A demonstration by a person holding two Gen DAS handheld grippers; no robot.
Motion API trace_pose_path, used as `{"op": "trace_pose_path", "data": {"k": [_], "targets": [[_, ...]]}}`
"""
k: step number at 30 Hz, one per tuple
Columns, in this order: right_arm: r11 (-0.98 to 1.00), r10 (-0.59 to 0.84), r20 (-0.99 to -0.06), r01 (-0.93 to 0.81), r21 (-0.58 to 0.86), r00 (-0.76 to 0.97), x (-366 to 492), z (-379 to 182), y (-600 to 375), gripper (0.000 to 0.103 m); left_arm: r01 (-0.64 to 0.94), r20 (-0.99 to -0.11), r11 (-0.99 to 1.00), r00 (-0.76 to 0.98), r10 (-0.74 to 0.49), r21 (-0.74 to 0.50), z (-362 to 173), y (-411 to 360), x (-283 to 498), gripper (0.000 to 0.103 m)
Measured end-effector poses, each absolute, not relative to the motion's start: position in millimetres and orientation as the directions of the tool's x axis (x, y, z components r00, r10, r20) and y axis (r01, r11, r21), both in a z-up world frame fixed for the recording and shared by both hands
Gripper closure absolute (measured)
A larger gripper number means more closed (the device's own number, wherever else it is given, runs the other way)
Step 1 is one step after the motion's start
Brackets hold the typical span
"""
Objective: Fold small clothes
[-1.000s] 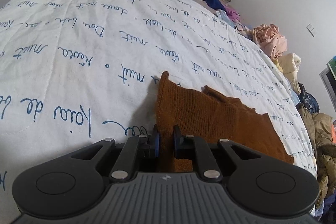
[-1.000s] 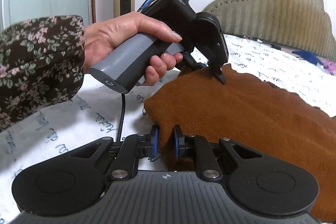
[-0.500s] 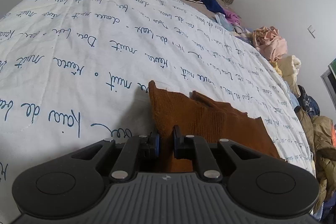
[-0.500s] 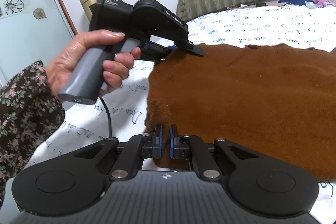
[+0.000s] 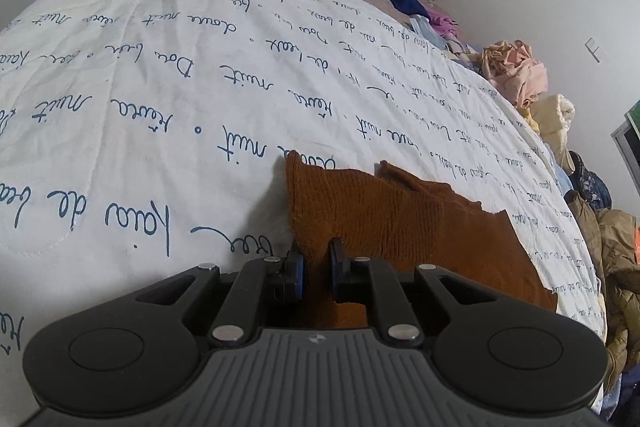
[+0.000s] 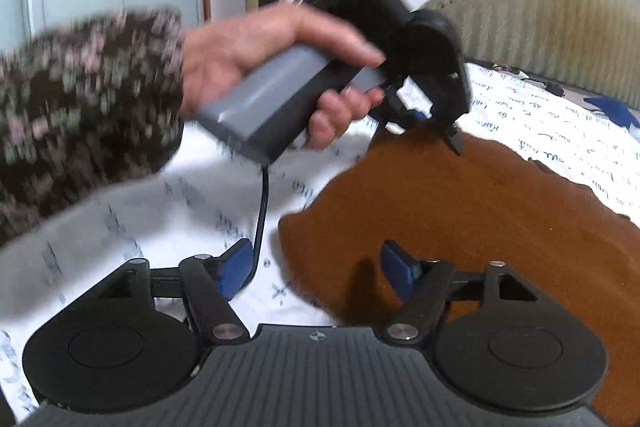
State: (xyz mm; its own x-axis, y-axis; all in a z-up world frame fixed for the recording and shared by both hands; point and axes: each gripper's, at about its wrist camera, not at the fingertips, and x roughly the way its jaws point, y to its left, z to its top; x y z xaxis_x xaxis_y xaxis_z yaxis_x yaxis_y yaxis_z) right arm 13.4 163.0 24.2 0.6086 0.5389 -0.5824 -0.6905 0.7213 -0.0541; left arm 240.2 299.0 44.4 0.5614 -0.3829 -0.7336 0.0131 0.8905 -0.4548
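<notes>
**Brown knit laid flat, one corner pinched, one being let go**

We are working on a brown knitted garment (image 5: pixel 400 223) that is lying on the bed cover (image 5: pixel 160 87), white with blue handwriting print; in the left wrist view it is spreading from the near centre out toward the right, with bare cover to the left and beyond it.

We are holding the left gripper (image 5: pixel 316 267) closed on the near left edge of the garment, the cloth bunching up between the blue pads; in the right wrist view the same tool is showing in the person's hand (image 6: pixel 272 67), a floral sleeve (image 6: pixel 80 99) behind it, its tip resting at the garment's far left edge.

We are opening the jaws of the right gripper (image 6: pixel 316 267); the pads are standing well apart and pressing on nothing, with the near left corner of the garment lying beneath and between them.

We are judging the fold as partly done at most: layers seem to be overlapping along the far edge, yet the piece is looking broad and not compact; further folds and a setting aside are likely remaining.

We are seeing no basket or box; loose clothes (image 5: pixel 516 75) are heaping along the far right side of the bed, unfolded as far as we can tell.
</notes>
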Motion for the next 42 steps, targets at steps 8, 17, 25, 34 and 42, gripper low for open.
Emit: {"op": "trace_pose_path", "data": {"k": [8,17,25,34,42], "targets": [[0.689,0.387,-0.549,-0.628,-0.362,0.741,-2,7,189,0.044,0.028,-0.726,0.886,0.562,-0.397,-0.462,41,303,239,0.091],[0.675,0.325,-0.523,-0.581,-0.455,0.788,19,-3,214,0.081,0.025,-0.731,0.886,0.554,-0.399,-0.464,33,303,244,0.091],[0.756,0.415,-0.481,-0.587,-0.29,0.773,23,31,181,0.089,0.021,-0.73,0.904,0.583,-0.358,-0.426,48,289,241,0.091],[0.823,0.433,-0.408,-0.537,-0.185,0.804,23,56,127,0.09,0.106,-0.705,0.921,0.612,-0.358,-0.376,91,225,240,0.091],[0.898,0.385,-0.354,-0.434,-0.068,0.852,26,68,42,0.095,0.224,-0.695,0.91,0.59,-0.411,-0.348,116,112,252,0.091]]}}
